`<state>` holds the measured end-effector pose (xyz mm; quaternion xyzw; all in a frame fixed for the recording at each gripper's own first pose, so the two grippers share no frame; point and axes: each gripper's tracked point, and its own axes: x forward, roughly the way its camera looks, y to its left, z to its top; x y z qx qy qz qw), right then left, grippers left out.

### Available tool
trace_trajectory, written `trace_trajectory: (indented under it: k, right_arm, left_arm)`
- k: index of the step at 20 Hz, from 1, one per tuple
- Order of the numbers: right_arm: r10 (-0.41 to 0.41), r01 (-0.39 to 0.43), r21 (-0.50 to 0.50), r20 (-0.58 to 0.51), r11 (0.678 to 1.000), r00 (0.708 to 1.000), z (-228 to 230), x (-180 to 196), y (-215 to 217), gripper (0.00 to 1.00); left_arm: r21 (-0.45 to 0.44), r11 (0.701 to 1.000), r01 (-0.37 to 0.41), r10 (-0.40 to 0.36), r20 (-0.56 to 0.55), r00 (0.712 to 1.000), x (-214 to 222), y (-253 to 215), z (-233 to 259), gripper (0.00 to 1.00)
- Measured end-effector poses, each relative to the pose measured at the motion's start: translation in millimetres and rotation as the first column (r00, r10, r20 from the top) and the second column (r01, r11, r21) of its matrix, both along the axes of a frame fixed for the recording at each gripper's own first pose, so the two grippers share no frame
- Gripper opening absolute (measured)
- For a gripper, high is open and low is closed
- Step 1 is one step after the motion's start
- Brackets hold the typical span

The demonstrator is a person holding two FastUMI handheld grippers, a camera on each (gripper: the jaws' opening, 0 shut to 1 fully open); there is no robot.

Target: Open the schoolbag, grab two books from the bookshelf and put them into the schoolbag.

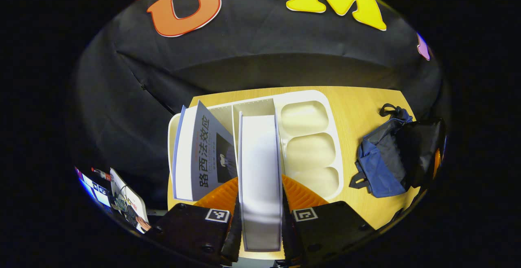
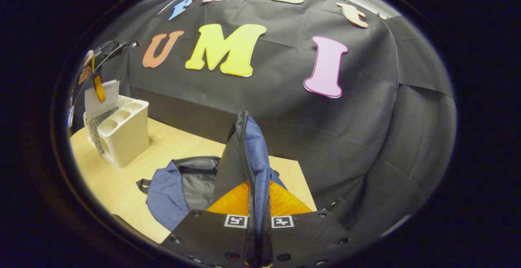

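Left gripper (image 1: 260,223) clamps book (image 1: 260,170); right gripper (image 2: 257,223) pinches schoolbag (image 2: 250,158) edge.

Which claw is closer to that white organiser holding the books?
Left. The left claw is right over the white organiser, clamped on a white book standing in it. The right claw is across the table, pinching the schoolbag.

Blue-and-black schoolbag (image 1: 386,166), cream bookshelf (image 1: 309,137), white book (image 1: 260,178) — grey-covered book (image 1: 211,154)

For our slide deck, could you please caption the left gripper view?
Left gripper clamps a white book standing in the bookshelf.
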<state>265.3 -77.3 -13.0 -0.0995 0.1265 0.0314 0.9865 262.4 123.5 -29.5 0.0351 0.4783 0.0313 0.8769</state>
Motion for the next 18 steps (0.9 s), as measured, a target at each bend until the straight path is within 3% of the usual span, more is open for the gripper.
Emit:
trace_trajectory:
  k: [4, 11, 14, 18]
  right_arm:
    - [0.009, -0.009, 0.024, -0.016, 1.0, 1.0, -5, 0, 10, 0.07]
    - [0.035, -0.035, 0.025, -0.029, 0.999, 0.999, -17, -4, 24, 0.07]
    - [0.033, -0.033, 0.021, -0.032, 0.999, 0.999, -19, -6, 25, 0.07]
    - [0.026, -0.025, 0.022, -0.042, 0.999, 0.999, -20, -5, 27, 0.07]
  left_arm:
    - [-0.02, 0.999, -0.025, 0.026, 0.034, 0.999, -35, 7, 11, 0.42]
    - [-0.177, 0.981, -0.075, 0.095, 0.108, 0.99, -103, 9, 18, 0.42]
    - [-0.256, 0.961, -0.099, 0.133, 0.118, 0.984, -127, 9, 12, 0.42]
    - [-0.387, 0.912, -0.132, 0.188, 0.111, 0.976, -150, -6, 5, 0.42]
